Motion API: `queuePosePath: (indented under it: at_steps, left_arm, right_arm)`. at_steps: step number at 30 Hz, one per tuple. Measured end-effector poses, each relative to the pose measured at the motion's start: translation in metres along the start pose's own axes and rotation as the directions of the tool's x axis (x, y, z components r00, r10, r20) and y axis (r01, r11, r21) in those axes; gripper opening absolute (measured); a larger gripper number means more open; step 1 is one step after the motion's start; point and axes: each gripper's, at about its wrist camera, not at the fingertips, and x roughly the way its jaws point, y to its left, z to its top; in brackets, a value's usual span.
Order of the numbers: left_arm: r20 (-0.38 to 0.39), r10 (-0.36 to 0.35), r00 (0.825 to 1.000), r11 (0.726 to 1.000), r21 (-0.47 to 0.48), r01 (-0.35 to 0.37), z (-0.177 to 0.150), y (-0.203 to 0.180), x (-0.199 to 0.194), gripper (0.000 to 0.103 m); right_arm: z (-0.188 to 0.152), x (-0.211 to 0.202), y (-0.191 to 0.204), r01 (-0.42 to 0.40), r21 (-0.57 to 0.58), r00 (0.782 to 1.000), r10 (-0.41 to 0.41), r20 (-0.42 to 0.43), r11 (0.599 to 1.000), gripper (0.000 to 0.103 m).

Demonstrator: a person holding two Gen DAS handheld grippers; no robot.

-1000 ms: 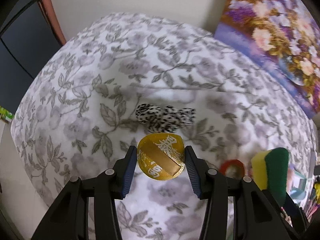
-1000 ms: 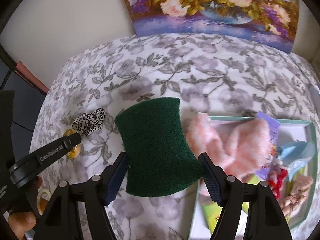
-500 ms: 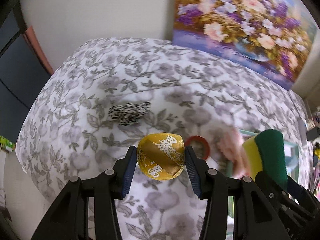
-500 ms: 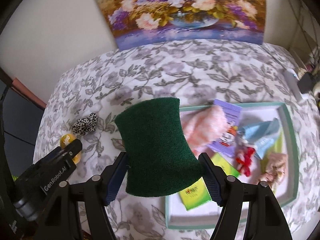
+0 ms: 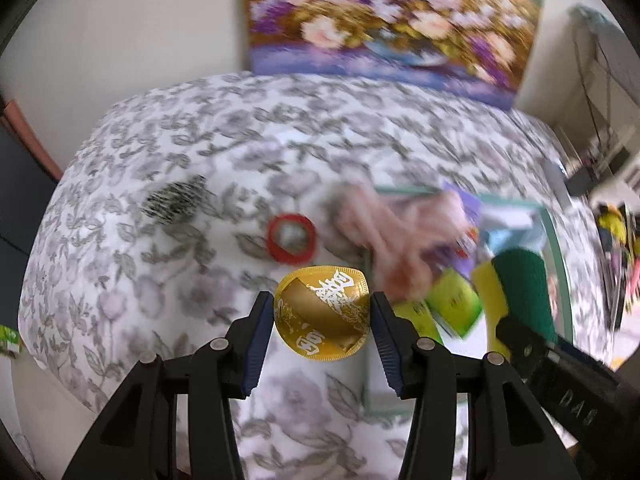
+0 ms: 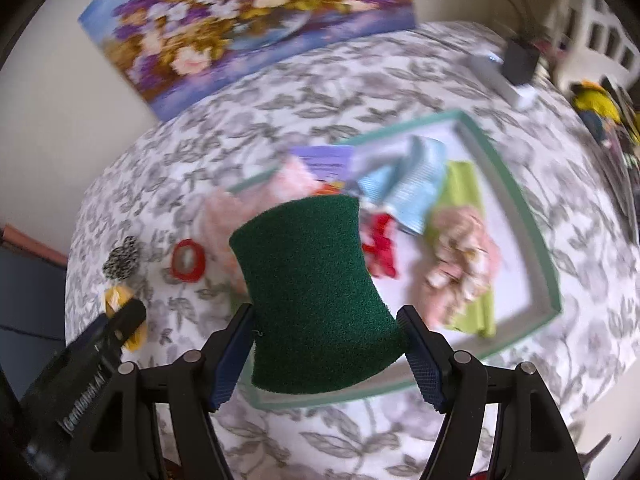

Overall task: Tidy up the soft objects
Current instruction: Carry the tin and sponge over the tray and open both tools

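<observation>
Your left gripper [image 5: 322, 318] clamps a round, gold foil-wrapped disc with white lettering [image 5: 322, 312] by its edges, its blue-padded jaws about half closed, holding it above the grey-and-white floral cloth [image 5: 168, 148] that covers the table. Your right gripper [image 6: 326, 356] squeezes a thick kitchen sponge with a dark green scouring face [image 6: 316, 300], jaws wide and pressing into the sponge's pinched sides; the left wrist view shows the sponge's yellow foam layer. The sponge hangs over the near left corner of a shallow rectangular tray with a teal rim [image 6: 536, 240].

Inside the tray lie a fuzzy pale pink fabric piece [image 6: 464, 256], a light blue ribbed cloth [image 6: 416, 188], a red ribbon-like item [image 6: 380, 248], a lime green packet [image 6: 464, 184] and a purple card [image 6: 320, 160], all blurred. A second fluffy pink piece [image 5: 384, 236] drapes over the tray's left edge.

On the cloth left of the tray sit a red ring-shaped band [image 5: 291, 238] and, farther left, a black-and-white spotted scrunchie [image 5: 174, 200]. A floral painting [image 5: 392, 20] leans against the wall behind.
</observation>
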Motion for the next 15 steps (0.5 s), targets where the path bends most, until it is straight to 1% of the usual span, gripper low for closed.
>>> queuePosePath:
  at_steps: [7, 10, 15]
  left_arm:
    - [-0.072, -0.044, 0.996, 0.996, 0.070, 0.049, -0.021, -0.041, 0.014, 0.051]
    - [-0.114, -0.068, 0.991, 0.994, 0.076, 0.076, -0.023, -0.052, 0.023, 0.051]
    - [-0.172, -0.096, 0.980, 0.992, 0.069, 0.109, -0.022, -0.064, 0.036, 0.051]
  right_arm:
    - [-0.008, 0.000, -0.036, 0.039, 0.065, 0.999, -0.039, -0.010, 0.997, 0.074]
    - [-0.006, 0.002, -0.047, 0.047, 0.084, 0.999, -0.047, -0.010, 0.995, 0.074]
    - [-0.004, 0.003, -0.053, 0.058, 0.098, 0.998, -0.057, -0.013, 0.993, 0.075]
